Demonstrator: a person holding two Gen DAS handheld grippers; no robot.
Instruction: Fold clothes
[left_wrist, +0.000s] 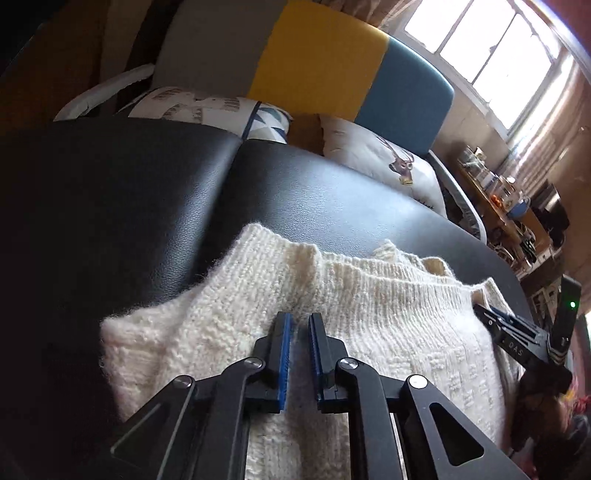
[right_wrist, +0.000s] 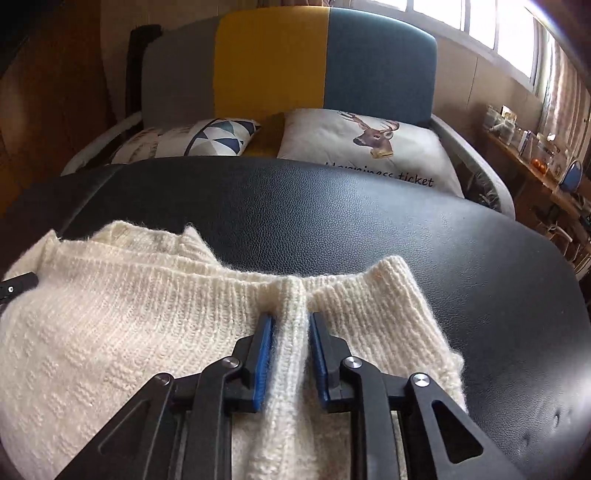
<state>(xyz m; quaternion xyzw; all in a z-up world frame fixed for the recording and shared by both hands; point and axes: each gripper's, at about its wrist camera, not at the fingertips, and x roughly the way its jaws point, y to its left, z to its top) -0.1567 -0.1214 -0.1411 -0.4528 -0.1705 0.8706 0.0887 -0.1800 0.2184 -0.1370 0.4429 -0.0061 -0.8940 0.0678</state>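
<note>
Cream chunky knit: a sweater (right_wrist: 122, 332) lies on the black leather-look surface (right_wrist: 369, 221) in the lower half of both views, its ribbed edge running left to right across the frame. That edge is its long axis here, and each gripper meets it square on, fingers pointing away from the person toward the sofa.

In the right wrist view the right gripper (right_wrist: 290, 354) is clamped on a raised ridge of knit at the ribbed edge, close to the sweater's right-hand corner; the fabric bunches between the blue pads (right_wrist: 263, 354). In the left wrist view the left gripper (left_wrist: 300, 354) pinches a similar pleat near the left-hand corner, its jaws nearly closed with knit between them. The right gripper also shows at that view's right edge, level with the same ribbed edge.

Both grips sit on one edge, so the coming move likely carries that edge as one line; neither hand looks nearer.

Beyond, a sofa (right_wrist: 325, 62) in grey, yellow and blue holds a deer-print cushion (right_wrist: 369, 144).
</note>
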